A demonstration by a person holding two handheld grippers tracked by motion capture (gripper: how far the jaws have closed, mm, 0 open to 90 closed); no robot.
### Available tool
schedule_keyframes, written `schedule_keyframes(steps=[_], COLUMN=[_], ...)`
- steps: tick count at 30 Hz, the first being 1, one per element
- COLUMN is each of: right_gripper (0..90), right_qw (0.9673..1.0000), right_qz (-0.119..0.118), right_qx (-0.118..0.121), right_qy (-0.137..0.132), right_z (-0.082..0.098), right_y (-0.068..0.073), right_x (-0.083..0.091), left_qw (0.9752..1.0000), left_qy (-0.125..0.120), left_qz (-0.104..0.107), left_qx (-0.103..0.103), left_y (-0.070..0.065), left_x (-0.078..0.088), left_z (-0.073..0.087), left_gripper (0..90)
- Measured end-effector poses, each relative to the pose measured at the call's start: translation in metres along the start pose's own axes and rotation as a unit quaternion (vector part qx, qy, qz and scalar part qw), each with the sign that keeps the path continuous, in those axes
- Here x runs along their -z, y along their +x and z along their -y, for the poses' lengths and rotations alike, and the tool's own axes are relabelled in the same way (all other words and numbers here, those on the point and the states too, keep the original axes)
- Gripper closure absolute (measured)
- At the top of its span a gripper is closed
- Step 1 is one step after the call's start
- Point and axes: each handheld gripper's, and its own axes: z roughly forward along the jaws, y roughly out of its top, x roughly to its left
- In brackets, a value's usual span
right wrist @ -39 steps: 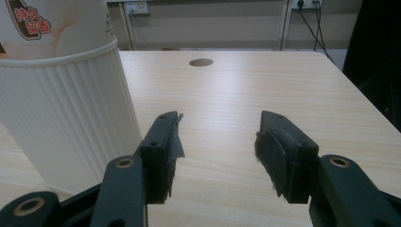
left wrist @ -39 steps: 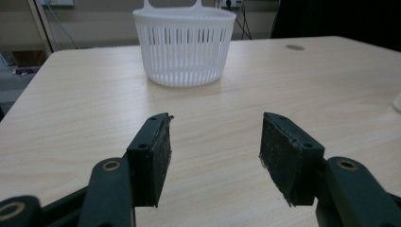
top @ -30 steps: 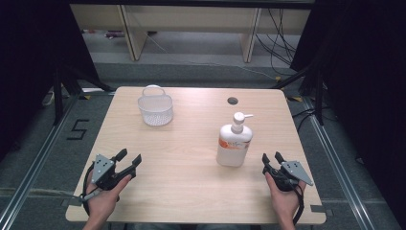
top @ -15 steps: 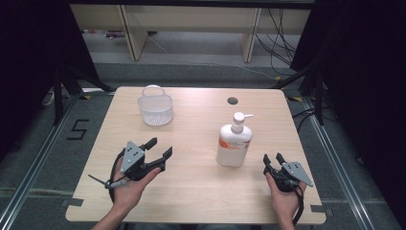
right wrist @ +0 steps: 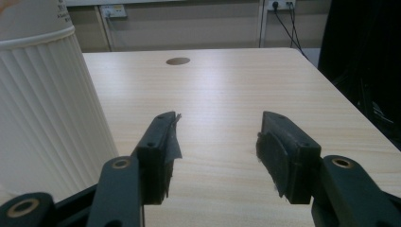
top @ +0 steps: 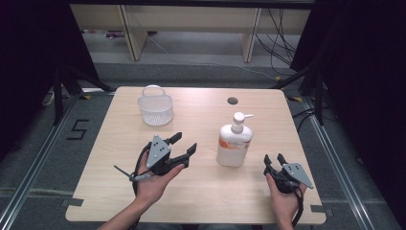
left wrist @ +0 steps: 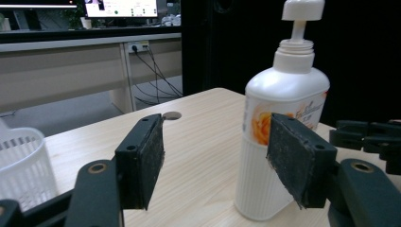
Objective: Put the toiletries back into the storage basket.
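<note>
A white pump bottle [top: 234, 142] with an orange label stands upright right of the table's middle; it looms ahead in the left gripper view [left wrist: 283, 123] and as a ribbed white wall [right wrist: 47, 109] at the left of the right gripper view. My left gripper [top: 184, 143] is open, held above the table left of the bottle and pointing toward it, nothing between its jaws [left wrist: 215, 165]. My right gripper [top: 274, 158] rests open near the front right, just right of the bottle, empty [right wrist: 217, 146].
A clear plastic basket [top: 155, 105] stands at the back left of the wooden table [top: 201, 201]; it also appears at the left edge of the left gripper view [left wrist: 21, 165]. A small round hole [top: 232, 100] lies behind the bottle. Dark frames and cables surround the table.
My left gripper has moved from the front left corner rightward and up toward the bottle. The right gripper and the bottle have stayed put.
</note>
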Motion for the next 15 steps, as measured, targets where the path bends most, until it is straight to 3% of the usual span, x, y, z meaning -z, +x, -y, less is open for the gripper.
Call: schedule_keyframes(steps=[3,4,5,10,11,15], right_gripper=[47.5,47.3,47.3,47.2,47.2,47.2], right_qw=[1.0,1.0,1.0,1.0,0.9999,1.0], right_qz=[0.001,0.002,0.001,0.005,0.005,0.005], right_qx=[-0.003,-0.006,-0.004,0.005,-0.009,0.001], right_qy=[0.0,0.006,0.004,0.0,0.003,0.002], right_z=[0.0,-0.001,-0.001,0.0,0.0,0.0], right_y=[0.0,0.0,-0.001,-0.002,0.0,0.0], right_x=[0.0,0.001,0.001,0.0,0.0,0.0], left_qw=[1.0,0.9997,0.9996,0.9995,0.9995,0.9994], left_qy=[-0.003,-0.01,-0.008,-0.009,-0.01,-0.012], left_qz=[0.007,0.012,0.014,0.022,0.023,0.027], left_qx=[0.0,-0.019,-0.021,-0.021,-0.021,-0.016], left_y=[-0.006,-0.01,-0.012,-0.023,-0.025,-0.035], left_x=[-0.005,-0.011,-0.013,-0.024,-0.026,-0.037], left_z=[-0.003,-0.007,-0.009,-0.016,-0.018,-0.024], left_gripper=[36.6,36.7,36.8,37.5,37.7,39.2])
